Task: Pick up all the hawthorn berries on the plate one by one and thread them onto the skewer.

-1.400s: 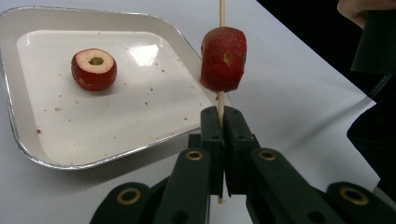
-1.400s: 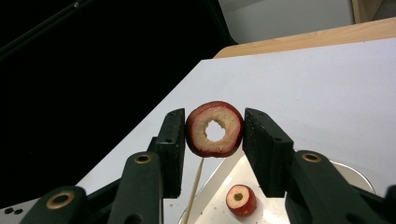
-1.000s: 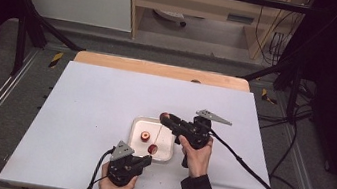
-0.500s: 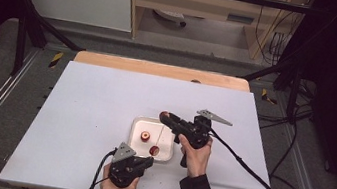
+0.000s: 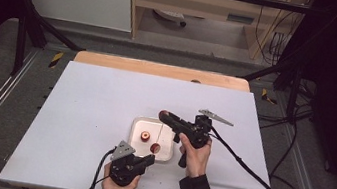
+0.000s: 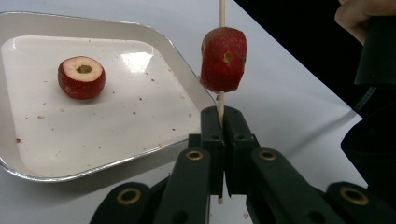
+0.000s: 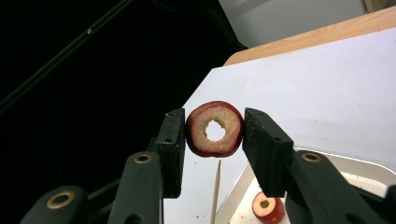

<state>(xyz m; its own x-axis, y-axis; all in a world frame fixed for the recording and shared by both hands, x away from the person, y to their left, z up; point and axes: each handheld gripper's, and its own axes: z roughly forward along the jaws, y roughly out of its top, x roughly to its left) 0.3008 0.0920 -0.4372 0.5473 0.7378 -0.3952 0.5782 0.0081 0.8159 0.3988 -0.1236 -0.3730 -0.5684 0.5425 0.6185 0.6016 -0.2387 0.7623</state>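
**A:** Where does your left gripper (image 6: 223, 140) stand?

**B:** Your jaws there are pressed together on a thin wooden skewer (image 6: 222, 9), which stands upright between them. In the left gripper view, one red cored fruit piece (image 6: 223, 59) is already threaded on the skewer, sitting just above the jaw tips. I take it for a hawthorn or a small apple, but I cannot tell which.

**A:** And the right gripper (image 7: 215, 140)?

**B:** You are pinching a second cored fruit ring (image 7: 215, 129) there, one pad on each side of its red skin. Its pale cut face and round hole look straight at the right gripper view's camera. The pointed tip of the skewer shows just below the ring, apart from it; the hole is not yet on the point.

**A:** How does that look from above?

**B:** In the high view your right gripper (image 5: 169, 118) is held over the far right corner of the white tray (image 5: 138, 123), with the ring at its tip. The skewer (image 5: 159, 132) rises from your left gripper (image 5: 151, 158), which sits at the tray's near edge, with the threaded piece (image 5: 155, 147) low on it.

**A:** Anything left in the tray?

**B:** One more cored piece (image 6: 81, 77) lies flat on the tray (image 6: 140, 140), hole upward, well apart from the skewer, among small red crumbs. The tray rests on the white tabletop (image 5: 90, 98), near your side of it.
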